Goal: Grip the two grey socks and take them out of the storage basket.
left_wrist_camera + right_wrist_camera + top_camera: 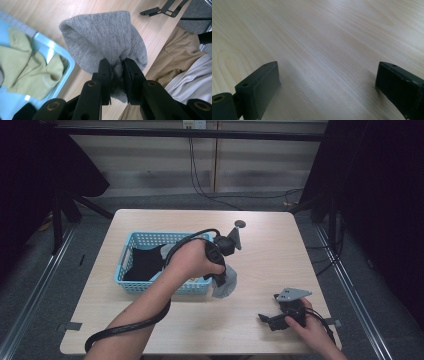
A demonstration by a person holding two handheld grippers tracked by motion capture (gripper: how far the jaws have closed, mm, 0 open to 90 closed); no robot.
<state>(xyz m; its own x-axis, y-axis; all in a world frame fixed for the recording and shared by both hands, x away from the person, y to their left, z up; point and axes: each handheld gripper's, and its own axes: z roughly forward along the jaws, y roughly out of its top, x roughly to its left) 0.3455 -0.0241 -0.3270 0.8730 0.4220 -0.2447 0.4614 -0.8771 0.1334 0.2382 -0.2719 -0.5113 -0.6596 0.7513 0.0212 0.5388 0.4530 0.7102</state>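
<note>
So the wooden table [260, 250] is carrying everything here, and the light blue basket [131, 285] is sitting toward its left edge, probably as the laundry bin since there's a black garment [145, 262] lying in it plus what's looking like a yellow-green sock [30, 67] in the left gripper view. The left gripper [117, 68] is hanging just past the basket's right wall, roughly mid-table, with its jaws pinching down tight on a bunched fold of the grey sock [105, 37], which is dangling clear of the basket. My guess is it's being pulled out to lay on the bare wood. The right gripper [272, 320] is resting near the table's front right corner, jaws standing wide apart with nothing but bare wood between them, likely parking there to keep out of the way until it's needed.
</note>
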